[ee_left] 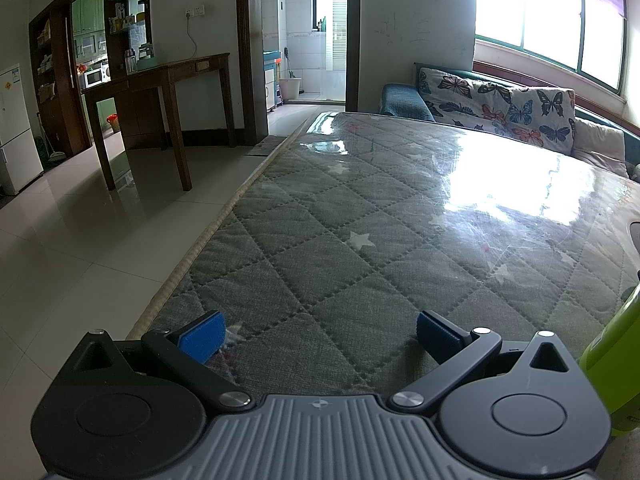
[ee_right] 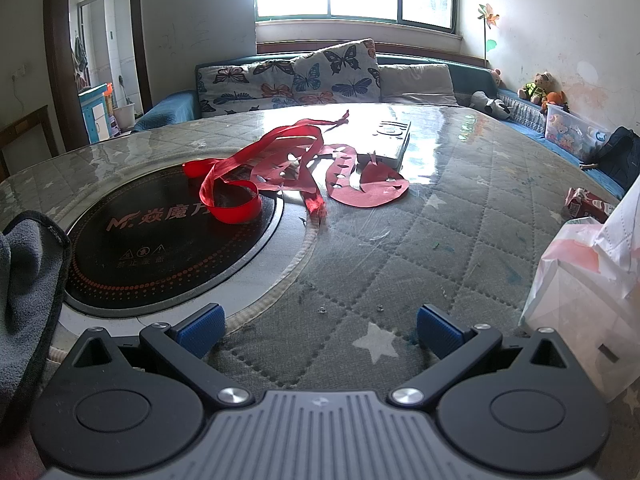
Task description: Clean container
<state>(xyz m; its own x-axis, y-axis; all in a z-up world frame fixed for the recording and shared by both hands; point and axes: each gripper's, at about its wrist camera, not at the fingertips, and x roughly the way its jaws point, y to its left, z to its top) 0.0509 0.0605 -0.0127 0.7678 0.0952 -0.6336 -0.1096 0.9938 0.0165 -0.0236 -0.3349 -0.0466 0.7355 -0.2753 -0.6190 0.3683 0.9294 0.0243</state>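
A lime-green container (ee_left: pixel 612 364) stands at the right edge of the left wrist view, only partly in frame, just right of my left gripper (ee_left: pixel 320 336). That gripper is open over the quilted table cover, blue pads wide apart, nothing between them. My right gripper (ee_right: pixel 320 334) is also open and empty, low over the table near the black induction hob (ee_right: pixel 160 236). A grey cloth (ee_right: pixel 28 288) lies at the left edge of the right wrist view, beside the hob and left of the right gripper.
Red ribbon and red cut paper (ee_right: pixel 304 172) lie across the hob's far side, with a white remote (ee_right: pixel 390 142) behind them. A white plastic bag (ee_right: pixel 588 292) and a red carton (ee_right: pixel 586 204) sit at the right. A butterfly-print sofa (ee_right: pixel 304 76) lies beyond the table; tiled floor (ee_left: pixel 100 240) lies left.
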